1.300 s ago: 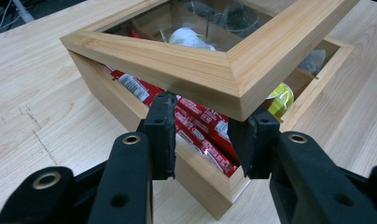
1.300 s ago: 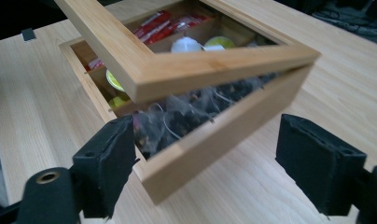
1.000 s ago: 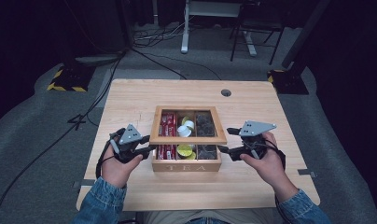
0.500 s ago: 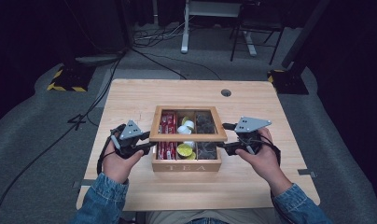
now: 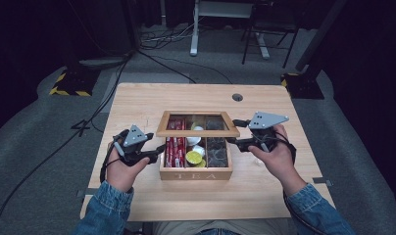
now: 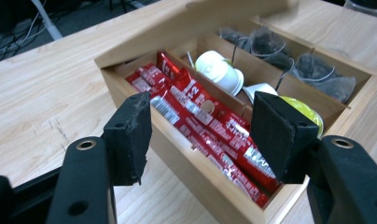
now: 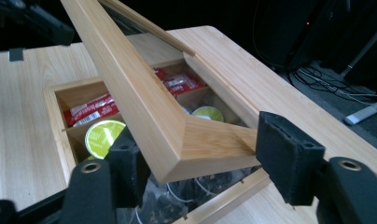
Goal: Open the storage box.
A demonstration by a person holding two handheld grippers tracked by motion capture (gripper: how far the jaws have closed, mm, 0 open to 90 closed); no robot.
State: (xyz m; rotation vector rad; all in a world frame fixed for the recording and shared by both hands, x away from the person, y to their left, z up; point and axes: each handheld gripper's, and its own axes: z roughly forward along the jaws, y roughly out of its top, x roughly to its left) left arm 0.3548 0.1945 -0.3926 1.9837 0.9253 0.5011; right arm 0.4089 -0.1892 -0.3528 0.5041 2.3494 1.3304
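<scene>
A wooden tea box [image 5: 196,174] stands mid-table with its glass-paned lid [image 5: 196,131] tilted up at the front. My right gripper [image 5: 233,143] is at the box's right side. Its jaws have just been closing, and they are shut on the lid's front right corner [image 7: 196,140]. My left gripper [image 5: 159,149] is at the box's left wall. Its jaws have just been opening, and the gripper [image 6: 200,135] now straddles that wall without touching it. Inside lie red sachets [image 6: 210,126], white capsules [image 6: 221,70], a yellow-green capsule [image 7: 105,135] and dark tea bags [image 6: 317,74].
The light wooden table [image 5: 137,107] has a cable hole [image 5: 237,97] at the back right. Behind the table, cables [image 5: 161,54] run over the grey floor and a desk leg [image 5: 193,29] stands there. Yellow-black blocks [image 5: 68,83] sit at the left.
The lid's front edge has risen with the right gripper, which moved up and closed in on the corner. The left gripper's jaws have parted; that hand stayed in place.
</scene>
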